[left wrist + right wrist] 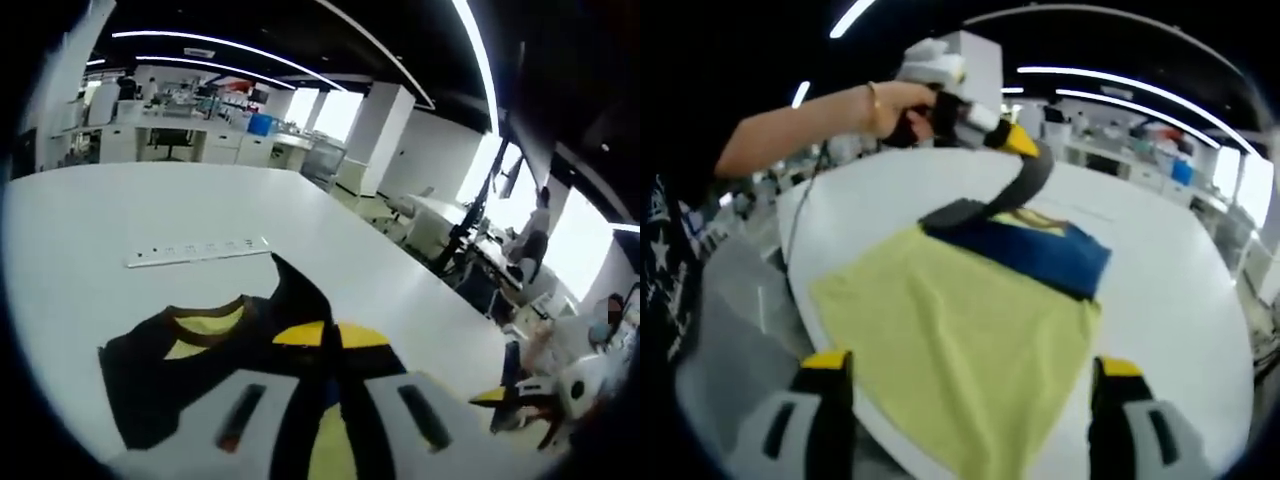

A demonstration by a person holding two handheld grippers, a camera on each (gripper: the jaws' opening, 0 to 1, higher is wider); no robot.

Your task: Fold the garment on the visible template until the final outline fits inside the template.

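The left hand-held gripper (1015, 140) pinches a dark sleeve of the garment (970, 330), lifting it off the white bench (1180, 250); the right hand-held gripper (965, 395) hangs spread above the yellow cloth.

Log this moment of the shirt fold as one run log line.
stage: fold underway | left gripper: shut on sleeve, lifted | right gripper: open above shirt | table: white

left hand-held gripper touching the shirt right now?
Touching. In the right gripper view the left hand-held gripper pinches a dark sleeve of the shirt, lifting it off the table. The left gripper view shows dark cloth between its jaws.
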